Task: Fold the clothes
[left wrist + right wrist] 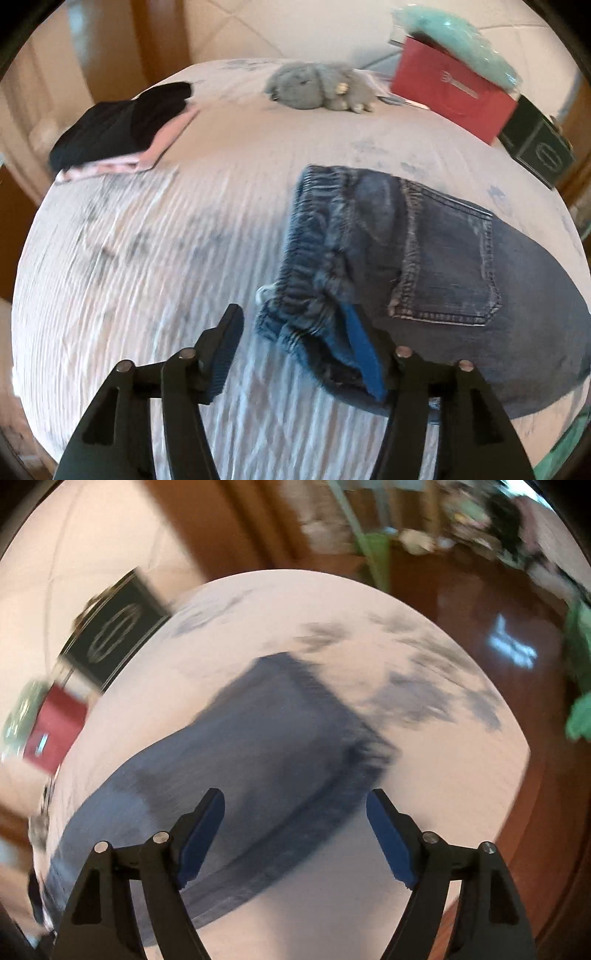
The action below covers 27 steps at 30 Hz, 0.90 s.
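A pair of blue jeans (424,251) lies on a bed with a pale pink ribbed cover (147,258), elastic waistband toward the left, back pocket up. My left gripper (291,310) stands open at the near waistband corner. Its right blue pad (364,354) sits against a fold of the waistband, and its left finger is off the cloth over bare cover. In the blurred right wrist view the jeans (266,738) stretch across the bed (406,657). My right gripper (295,794) hovers open above them with nothing between its pads.
A folded black and pink stack (122,129) lies at the far left of the bed, a grey plush toy (317,86) at the far middle. A red box (450,99), a teal packet (454,37) and a dark box (535,147) sit far right. Dark wooden floor (480,609) borders the bed.
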Tool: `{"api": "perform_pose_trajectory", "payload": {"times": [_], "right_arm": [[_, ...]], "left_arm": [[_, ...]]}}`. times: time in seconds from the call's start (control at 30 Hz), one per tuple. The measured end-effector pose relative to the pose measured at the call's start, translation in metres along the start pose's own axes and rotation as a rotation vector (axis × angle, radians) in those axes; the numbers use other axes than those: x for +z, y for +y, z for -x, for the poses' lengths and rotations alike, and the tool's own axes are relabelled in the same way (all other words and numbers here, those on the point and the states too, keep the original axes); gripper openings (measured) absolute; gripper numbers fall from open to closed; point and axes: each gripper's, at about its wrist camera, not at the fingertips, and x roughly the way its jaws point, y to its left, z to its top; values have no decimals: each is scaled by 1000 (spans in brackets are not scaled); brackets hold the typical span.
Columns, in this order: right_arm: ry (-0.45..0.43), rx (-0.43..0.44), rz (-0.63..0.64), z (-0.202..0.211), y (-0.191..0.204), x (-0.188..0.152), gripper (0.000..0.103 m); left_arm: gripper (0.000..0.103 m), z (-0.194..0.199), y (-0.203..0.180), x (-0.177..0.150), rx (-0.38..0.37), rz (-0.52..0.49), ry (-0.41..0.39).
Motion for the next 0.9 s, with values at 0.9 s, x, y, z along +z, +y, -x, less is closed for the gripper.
{"api": "perform_pose_trajectory", "payload": {"times": [0.9], "right_arm": [[-79,18,-112,-24,-20,4,73]], "left_arm": [[70,-30,-18,-13,-107,174,96]]}}
